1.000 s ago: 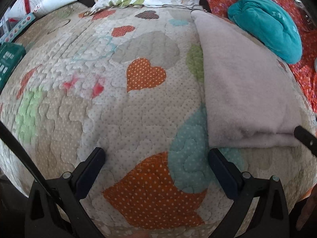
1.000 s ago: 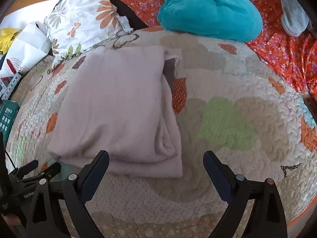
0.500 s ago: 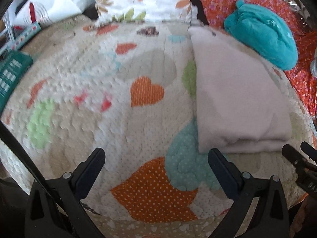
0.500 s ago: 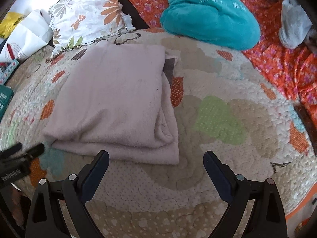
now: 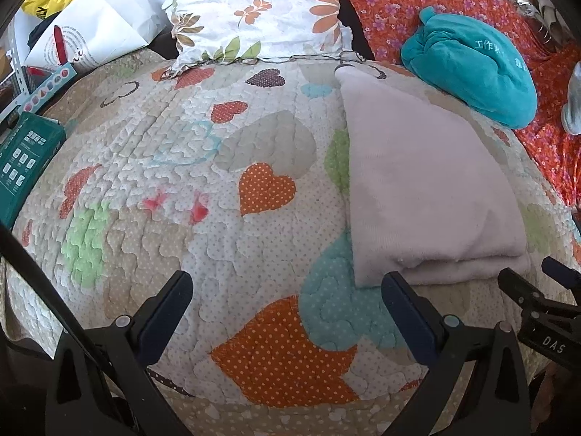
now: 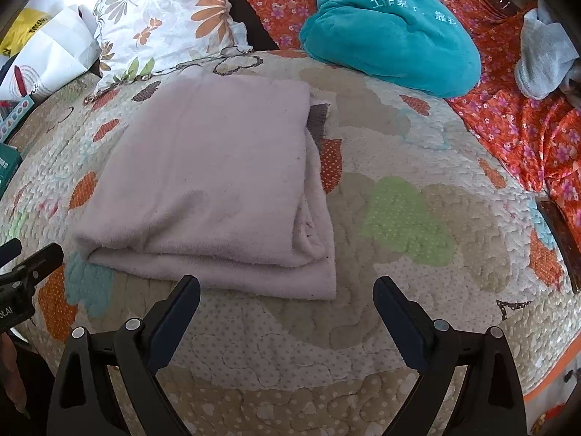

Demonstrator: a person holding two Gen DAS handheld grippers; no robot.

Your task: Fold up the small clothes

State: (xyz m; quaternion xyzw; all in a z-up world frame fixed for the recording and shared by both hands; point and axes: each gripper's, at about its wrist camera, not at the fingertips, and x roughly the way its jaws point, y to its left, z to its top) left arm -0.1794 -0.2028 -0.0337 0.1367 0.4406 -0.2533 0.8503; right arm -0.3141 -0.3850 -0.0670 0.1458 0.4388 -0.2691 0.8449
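Note:
A pale pink folded cloth (image 6: 214, 189) lies flat on the heart-patterned quilt (image 6: 399, 218); it also shows in the left wrist view (image 5: 425, 189) at the right. My right gripper (image 6: 287, 301) is open and empty, just short of the cloth's near edge. My left gripper (image 5: 287, 294) is open and empty over bare quilt (image 5: 203, 189), left of the cloth. The right gripper's tips (image 5: 537, 283) show at the right edge of the left wrist view, and the left gripper's tips (image 6: 32, 258) at the left edge of the right wrist view.
A teal plush bundle (image 6: 392, 32) lies beyond the cloth on an orange floral sheet (image 6: 526, 127). A floral pillow (image 5: 261, 11) sits at the back. A white bag (image 5: 90, 25) and a green box (image 5: 25, 156) are at the left. A grey garment (image 6: 544, 58) lies far right.
Both grippers have drawn back and up from the cloth, so more of the bed shows. The cloth has not moved, and both grippers stay open.

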